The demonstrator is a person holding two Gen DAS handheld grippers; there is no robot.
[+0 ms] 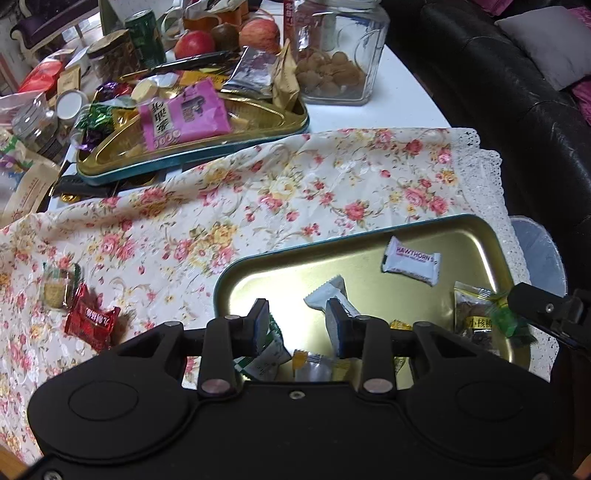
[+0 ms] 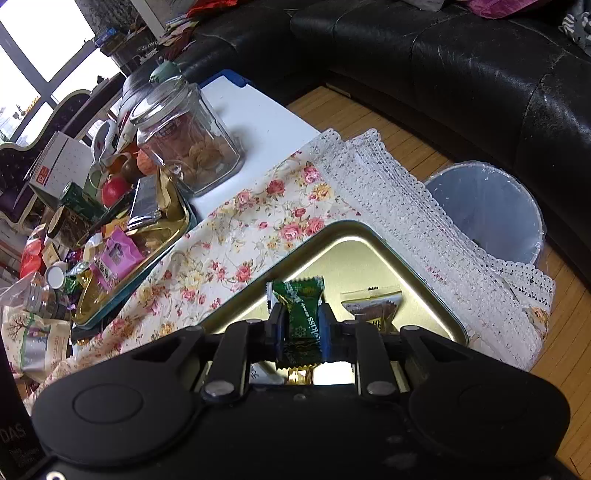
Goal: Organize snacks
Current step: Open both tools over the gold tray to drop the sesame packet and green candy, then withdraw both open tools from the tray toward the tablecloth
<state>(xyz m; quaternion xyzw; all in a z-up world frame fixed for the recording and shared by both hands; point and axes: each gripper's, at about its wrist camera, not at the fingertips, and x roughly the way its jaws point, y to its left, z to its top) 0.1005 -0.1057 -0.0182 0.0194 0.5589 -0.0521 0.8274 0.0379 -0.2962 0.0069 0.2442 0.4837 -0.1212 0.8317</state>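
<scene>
A gold tin tray (image 1: 369,254) lies on the floral cloth and holds several wrapped snacks, among them a white Hawthorn packet (image 1: 412,260) and a walnut packet (image 1: 476,314). My left gripper (image 1: 297,314) hovers open and empty over the tray's near left part. My right gripper (image 2: 301,321) is shut on a green candy (image 2: 303,306) and holds it above the tray (image 2: 354,251); it shows at the right edge of the left wrist view (image 1: 513,314). A red candy (image 1: 90,317) and a clear-wrapped snack (image 1: 57,288) lie on the cloth at the left.
A second gold tray (image 1: 258,125) piled with snacks, including a pink packet (image 1: 184,114), sits behind the cloth. A glass jar (image 1: 336,55) of nuts, apples (image 1: 194,44) and a green can (image 1: 146,35) stand beyond. A bin (image 2: 487,210) and black sofa (image 2: 443,74) are at the right.
</scene>
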